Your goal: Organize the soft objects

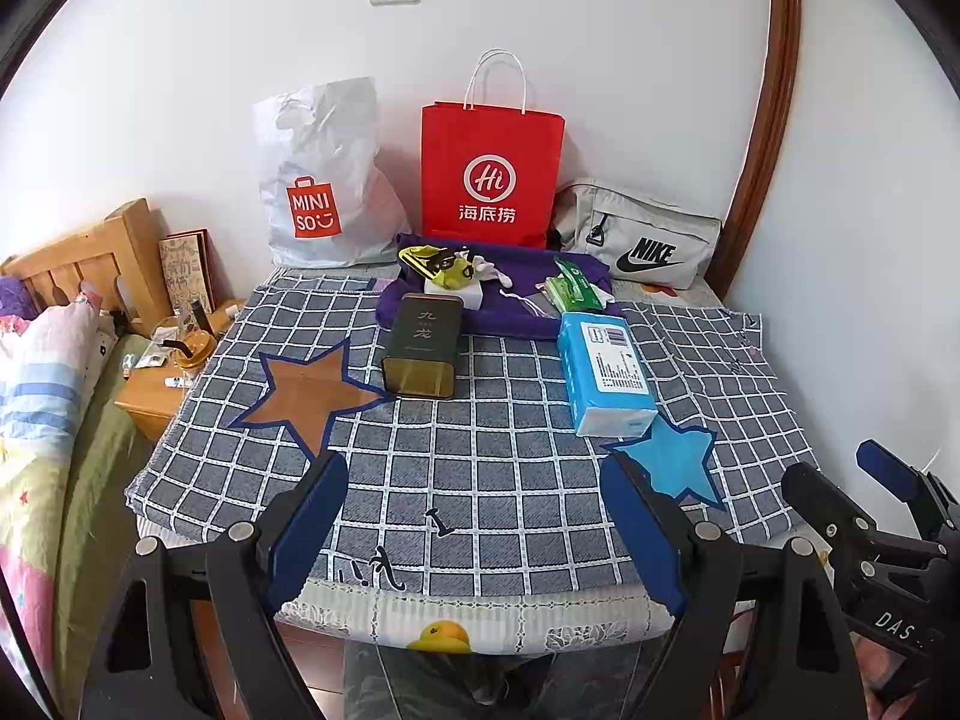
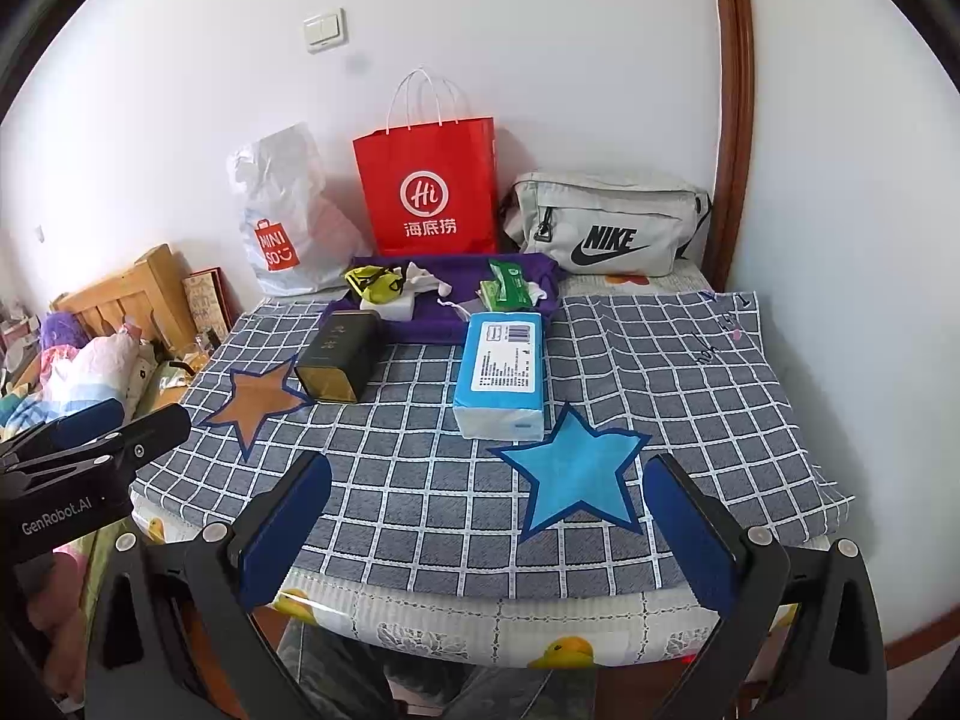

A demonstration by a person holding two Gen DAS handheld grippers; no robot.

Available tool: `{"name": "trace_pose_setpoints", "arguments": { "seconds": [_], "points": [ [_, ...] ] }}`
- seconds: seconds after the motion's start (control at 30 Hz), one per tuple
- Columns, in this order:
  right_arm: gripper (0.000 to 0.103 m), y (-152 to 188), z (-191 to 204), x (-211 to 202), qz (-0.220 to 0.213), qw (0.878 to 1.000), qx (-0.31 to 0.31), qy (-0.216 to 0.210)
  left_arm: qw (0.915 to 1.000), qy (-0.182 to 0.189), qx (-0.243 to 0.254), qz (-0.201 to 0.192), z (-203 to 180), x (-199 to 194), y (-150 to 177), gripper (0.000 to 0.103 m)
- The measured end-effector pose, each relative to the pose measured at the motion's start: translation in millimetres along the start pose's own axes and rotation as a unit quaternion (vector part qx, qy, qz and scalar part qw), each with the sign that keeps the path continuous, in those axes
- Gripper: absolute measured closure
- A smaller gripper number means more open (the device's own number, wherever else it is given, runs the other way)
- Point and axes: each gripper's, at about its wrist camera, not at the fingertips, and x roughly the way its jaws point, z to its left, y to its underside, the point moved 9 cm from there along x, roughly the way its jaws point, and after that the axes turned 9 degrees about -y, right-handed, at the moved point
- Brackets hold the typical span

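Tissue pack point(image 2: 501, 381) sits untouched beyond both spread-fingered grippers point(image 1: 477, 531) point(image 2: 486, 531); squeezing its slippery wrapper off-centre could squirt it away.

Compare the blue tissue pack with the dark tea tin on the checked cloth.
The blue tissue pack is pale blue and white with a printed label, soft-wrapped; the dark tea tin is near black with gold characters and a gold end, rigid. The pack lies beside the blue star, the tin beside the brown star. Both lie flat on the checked cloth, untouched.
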Motion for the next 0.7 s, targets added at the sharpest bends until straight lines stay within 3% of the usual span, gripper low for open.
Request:
{"name": "trace_pose_setpoints", "arguments": {
  "seconds": [0.7],
  "points": [
    [0.001, -3.9, 1.5, -2.7, -0.004, 1.000, -0.002, 0.000, 1.0000, -0.004, 0.003, -0.001, 5.2, 2.4, -3.1, 0.018]
  ]
}}
